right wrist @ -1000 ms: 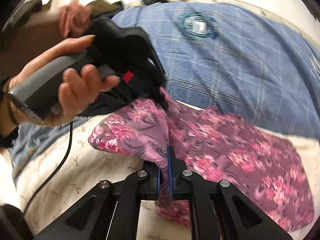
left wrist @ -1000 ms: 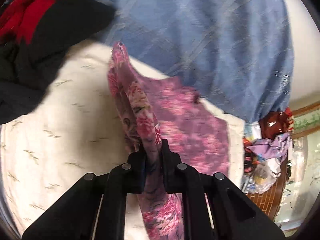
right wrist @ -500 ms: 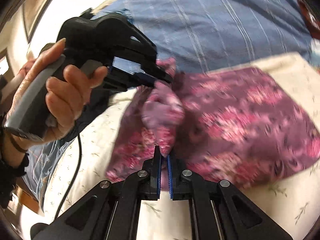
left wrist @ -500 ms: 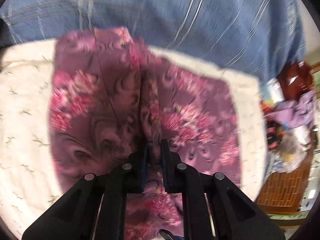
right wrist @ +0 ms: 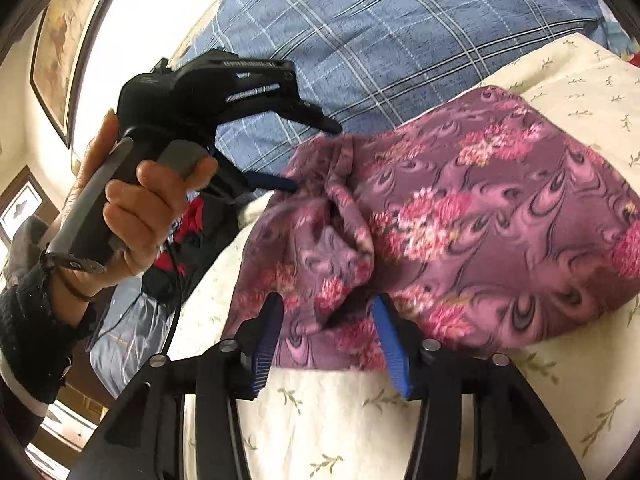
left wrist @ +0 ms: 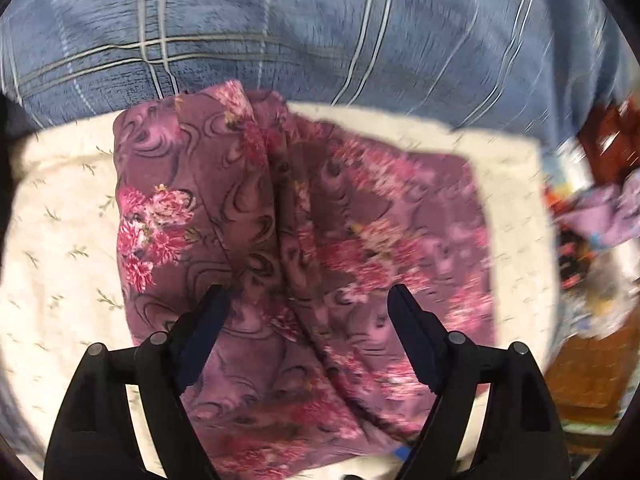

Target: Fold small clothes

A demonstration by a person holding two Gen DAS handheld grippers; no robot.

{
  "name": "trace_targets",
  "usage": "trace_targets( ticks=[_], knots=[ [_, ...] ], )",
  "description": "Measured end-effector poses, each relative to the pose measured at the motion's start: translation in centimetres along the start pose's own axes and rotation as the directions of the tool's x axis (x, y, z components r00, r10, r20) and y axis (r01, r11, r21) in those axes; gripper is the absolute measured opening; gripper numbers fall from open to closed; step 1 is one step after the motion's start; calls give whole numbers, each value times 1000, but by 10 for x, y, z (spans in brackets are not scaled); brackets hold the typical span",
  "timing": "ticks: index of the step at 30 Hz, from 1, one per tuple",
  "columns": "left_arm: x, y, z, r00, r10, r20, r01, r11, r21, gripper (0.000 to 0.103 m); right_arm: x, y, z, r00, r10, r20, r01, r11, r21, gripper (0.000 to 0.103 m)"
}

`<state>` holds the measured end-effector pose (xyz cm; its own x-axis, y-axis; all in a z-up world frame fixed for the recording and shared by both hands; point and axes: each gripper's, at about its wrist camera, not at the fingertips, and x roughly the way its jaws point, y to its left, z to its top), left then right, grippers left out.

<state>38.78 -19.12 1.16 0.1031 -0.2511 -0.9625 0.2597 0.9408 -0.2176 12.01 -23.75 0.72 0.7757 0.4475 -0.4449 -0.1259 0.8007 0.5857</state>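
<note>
Purple floral garment (left wrist: 304, 264), folded over itself, lying on a cream sheet with a sprig print (left wrist: 60, 240); a raised ridge of cloth down its middle.

Raised lettering along the top of the left gripper's housing in the right wrist view, too small and blurred to read.

Left gripper (left wrist: 308, 300) pointing steeply down over the garment, jaws just sprung wide apart, dark pads clear of the cloth on both sides, the ridge between them but unpinched. Same gripper (right wrist: 312, 156) seen from the right wrist view at the far left edge of the garment, held by the left hand (right wrist: 132, 216) in a dark knit sleeve, fingertips just at the bunched edge.

Right gripper (right wrist: 326, 306) low at the near edge, jaws likewise just opened part way, blue pads (right wrist: 390, 340) apart, a crumpled fold between them, not clamped.

Beyond the sheet, a blue plaid blanket (left wrist: 320, 28). Leftwards, a framed picture (right wrist: 60, 36) on a pale wall. Rightwards, a blurred heap of mixed clothes (left wrist: 592, 224) above brown woven matting.
</note>
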Motion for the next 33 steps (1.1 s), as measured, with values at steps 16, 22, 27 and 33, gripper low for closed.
trace_targets(
  ticks=[16, 22, 27, 33],
  knots=[
    [-27, 11, -32, 983, 35, 179, -31, 999, -25, 3, 4, 0, 9, 996, 81, 45, -83, 996, 30, 5],
    [-52, -48, -41, 969, -47, 241, 30, 997, 72, 3, -50, -18, 21, 983, 93, 160, -105, 992, 72, 5],
    [-22, -114, -34, 979, -78, 186, 47, 985, 166, 3, -88, -58, 24, 973, 10, 232, -42, 990, 137, 5],
    [29, -142, -42, 991, -73, 109, 56, 986, 155, 3, -94, -109, 9, 982, -65, 175, 22, 970, 241, 5]
  ],
)
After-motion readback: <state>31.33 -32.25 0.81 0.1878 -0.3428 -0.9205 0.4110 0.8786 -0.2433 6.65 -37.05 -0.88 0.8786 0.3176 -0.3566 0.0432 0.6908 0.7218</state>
